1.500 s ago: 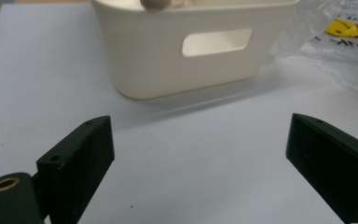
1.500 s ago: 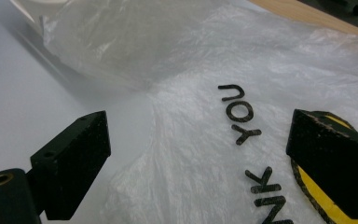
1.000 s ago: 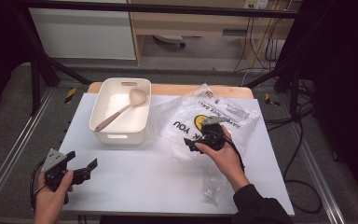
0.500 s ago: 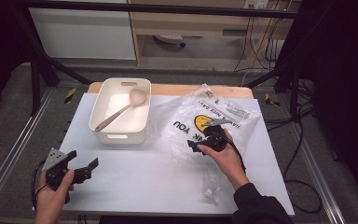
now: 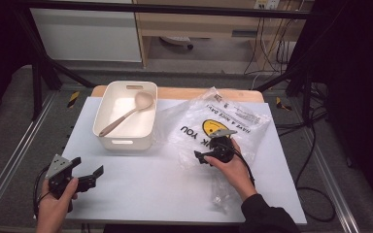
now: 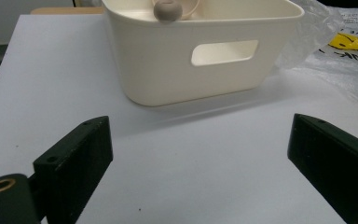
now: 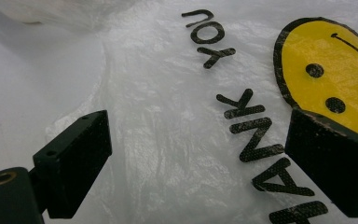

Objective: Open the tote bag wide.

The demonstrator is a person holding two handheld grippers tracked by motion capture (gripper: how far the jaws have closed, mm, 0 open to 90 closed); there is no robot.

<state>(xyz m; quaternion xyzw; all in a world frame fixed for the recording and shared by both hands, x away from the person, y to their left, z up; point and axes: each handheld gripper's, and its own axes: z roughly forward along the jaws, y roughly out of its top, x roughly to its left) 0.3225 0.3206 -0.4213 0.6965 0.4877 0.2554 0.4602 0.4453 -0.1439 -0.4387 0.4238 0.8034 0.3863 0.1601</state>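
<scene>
High view shows the white bin (image 5: 125, 119) as the landmark on the white table (image 5: 141, 184), with a spoon (image 5: 126, 113) lying in it on a diagonal, bowl at the far right corner, handle toward the near left. Just right of the bin, touching its side, lies a clear plastic bag (image 5: 223, 119) printed with a yellow smiley and black letters.

The right gripper (image 5: 205, 156) hovers low over the bag's near edge, right of the bin, its 2 jaws spread wide with nothing between them. In the right gripper view the film lies flat directly below and ahead of the jaws, so the bag is this hand's nearer thing; a pinch would likely need a raised wrinkle.

The left gripper (image 5: 88, 176) sits near and left of the bin, also spread wide and empty. The left gripper view faces the bin's near wall and handle slot, well apart from the jaws. The left hand (image 5: 53, 204) holds it level, aimed right.
</scene>
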